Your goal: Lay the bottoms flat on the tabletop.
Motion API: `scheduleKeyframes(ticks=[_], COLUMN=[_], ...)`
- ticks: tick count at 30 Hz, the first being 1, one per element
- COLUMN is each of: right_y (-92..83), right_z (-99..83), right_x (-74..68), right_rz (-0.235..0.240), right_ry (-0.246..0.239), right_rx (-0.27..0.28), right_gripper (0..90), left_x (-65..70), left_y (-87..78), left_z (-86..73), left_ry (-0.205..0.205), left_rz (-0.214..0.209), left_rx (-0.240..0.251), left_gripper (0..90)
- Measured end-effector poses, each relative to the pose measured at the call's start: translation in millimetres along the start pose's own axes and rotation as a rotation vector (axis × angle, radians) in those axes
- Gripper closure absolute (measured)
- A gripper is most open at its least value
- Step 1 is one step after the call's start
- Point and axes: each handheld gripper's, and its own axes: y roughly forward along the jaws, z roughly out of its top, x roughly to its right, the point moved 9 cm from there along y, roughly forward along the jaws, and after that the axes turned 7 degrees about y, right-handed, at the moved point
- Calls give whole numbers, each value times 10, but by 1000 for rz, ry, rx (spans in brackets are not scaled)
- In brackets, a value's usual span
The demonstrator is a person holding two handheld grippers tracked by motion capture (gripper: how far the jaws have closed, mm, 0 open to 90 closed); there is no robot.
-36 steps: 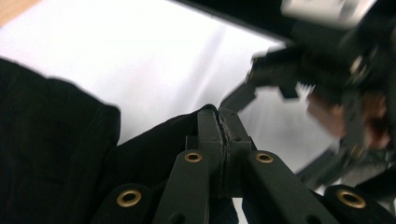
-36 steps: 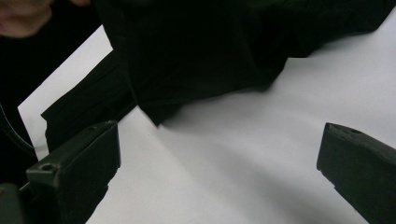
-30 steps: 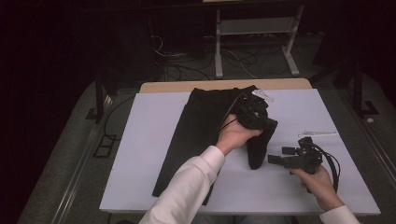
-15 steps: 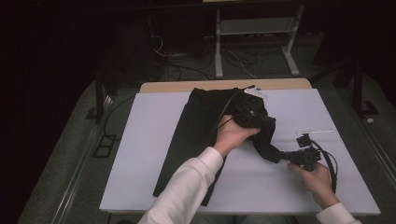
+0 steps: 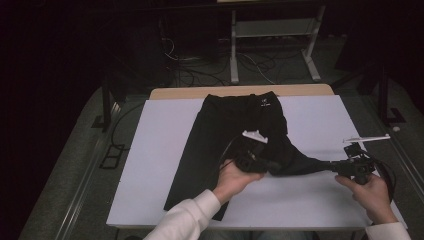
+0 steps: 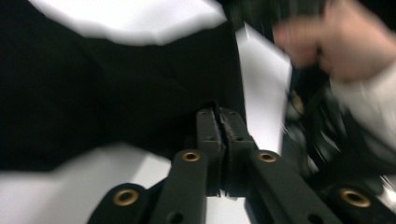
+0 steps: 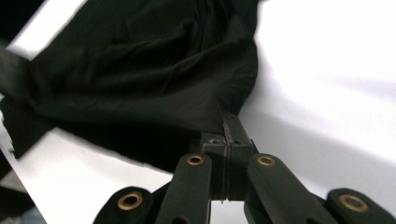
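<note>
black garment (image 5: 235, 127) edge pinched in right gripper (image 5: 336, 166)

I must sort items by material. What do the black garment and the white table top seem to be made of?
Garment: likely a thin woven fabric, matte; it folds softly and stretches into a point where it is pulled. Table top: smooth, flat white sheet, perhaps laminate or board; slight sheen, no grain visible.

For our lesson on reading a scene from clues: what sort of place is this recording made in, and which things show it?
Probably a lab or workshop set up for recording, not a home. A white-topped table stands in a dark room, loose cables lie on the floor behind it, and a bare metal stand sits at the back.
</note>
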Motion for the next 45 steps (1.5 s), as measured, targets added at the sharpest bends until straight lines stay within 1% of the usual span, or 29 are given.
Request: scheduleKeyframes(ticks=[1,2,4,5,6,8,10,11,13,14,16,18,20,21,24,26,27,28,29,30,32,34,35,36,38,39,41,42,45], right_y=[8,16,35,40,46,48,49,49,51,52,54,48,34,28,27,29,30,29,28,27,26,36,40,40,35,32,30,28,27], right_z=[-33,-62,-155,-187,-229,-271,-285,-284,-271,-268,-267,-264,-256,-253,-253,-253,-252,-250,-248,-245,-243,-241,-241,-239,-238,-240,-246,-251,-261], right_x=[7,16,48,60,84,124,153,168,187,197,210,223,236,241,254,259,258,257,256,257,265,278,282,287,289,292,306,318,355], right_rz=[-7,-13,-29,-31,-33,-34,-32,-27,-21,-18,-11,-6,-4,-4,-4,-2,1,3,4,5,5,6,6,5,8,8,5,4,-1], right_ry=[-13,-23,-40,-44,-44,-32,-20,-11,4,7,21,28,36,40,41,43,44,45,48,49,50,52,56,60,64,65,69,74,85], right_rx=[-15,-28,-65,-78,-89,-100,-100,-98,-85,-83,-77,-71,-60,-57,-56,-57,-56,-56,-54,-53,-54,-56,-57,-57,-53,-52,-53,-53,-54], right_gripper=[882,882,882,882,882,882,882,881,881,881,880,880,880,880,880,879,880,879,879,880,879,879,878,877,873,871,866,859,858], left_x=[27,58,69,61,50,31,35,45,120,163,260,346,419,445,468,429,406,378,343,305,233,176,155,151,139,131,129,138,195], left_y=[19,31,10,-24,-60,-117,-148,-141,-61,-3,145,291,463,564,774,875,914,936,947,952,948,959,968,969,976,981,971,956,864], left_z=[-82,-207,-344,-404,-426,-414,-357,-339,-283,-257,-201,-147,-93,-61,-8,-3,-6,-16,-29,-43,-71,-111,-126,-122,-118,-112,-108,-102,-43], left_ry=[2,11,30,48,65,109,168,182,229,261,335,397,458,491,535,565,567,559,553,544,528,507,504,498,477,463,451,458,461], left_rz=[-11,-14,-5,12,29,48,61,61,39,36,32,25,21,27,26,51,57,60,62,77,89,96,94,87,71,66,63,64,59], left_rx=[-28,-69,-118,-139,-141,-123,-83,-75,-60,-57,-66,-79,-102,-116,-145,-179,-188,-197,-208,-219,-243,-274,-279,-272,-267,-261,-261,-256,-217], left_gripper=[831,815,763,720,692,620,564,537,506,493,465,454,448,446,448,465,477,491,510,530,549,601,642,688,821,861,880,883,886])
